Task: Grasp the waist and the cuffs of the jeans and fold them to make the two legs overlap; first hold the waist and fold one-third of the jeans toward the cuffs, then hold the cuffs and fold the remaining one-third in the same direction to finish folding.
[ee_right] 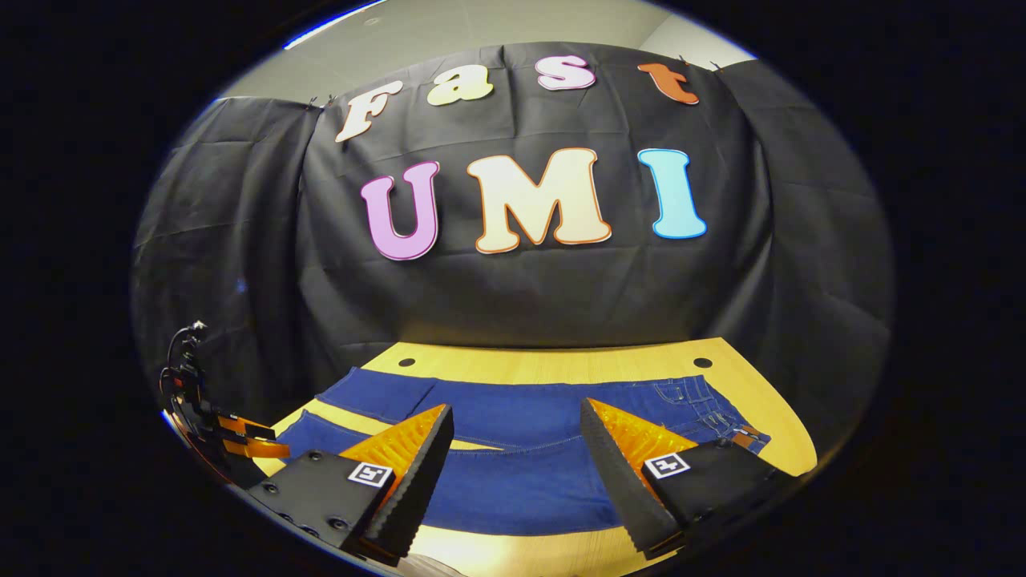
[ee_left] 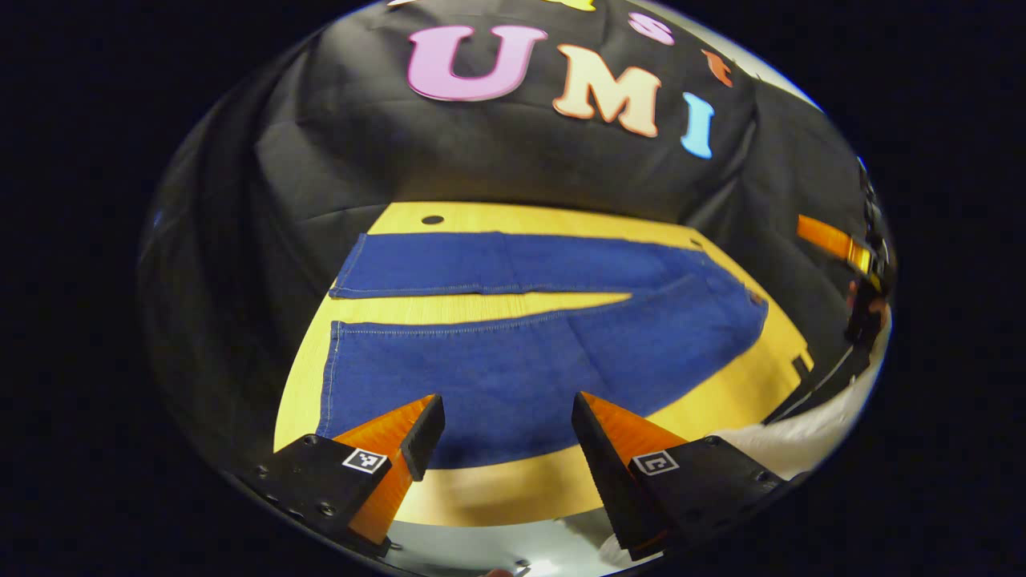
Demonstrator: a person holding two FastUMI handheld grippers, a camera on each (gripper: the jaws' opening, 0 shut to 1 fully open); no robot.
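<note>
You are holding the left gripper (ee_left: 506,417) above the near edge of the tabletop (ee_left: 721,401), its jaws spread wide and gripping nothing. The jeans (ee_left: 513,353) are lying flat across the middle of the left gripper view, legs apart with cuffs toward the left of the frame and waist toward the right. You are holding the right gripper (ee_right: 517,429) likewise, jaws wide and empty, over the jeans (ee_right: 529,481) in the lower centre of the right gripper view, where the left gripper (ee_right: 240,445) is showing at lower left.
</note>
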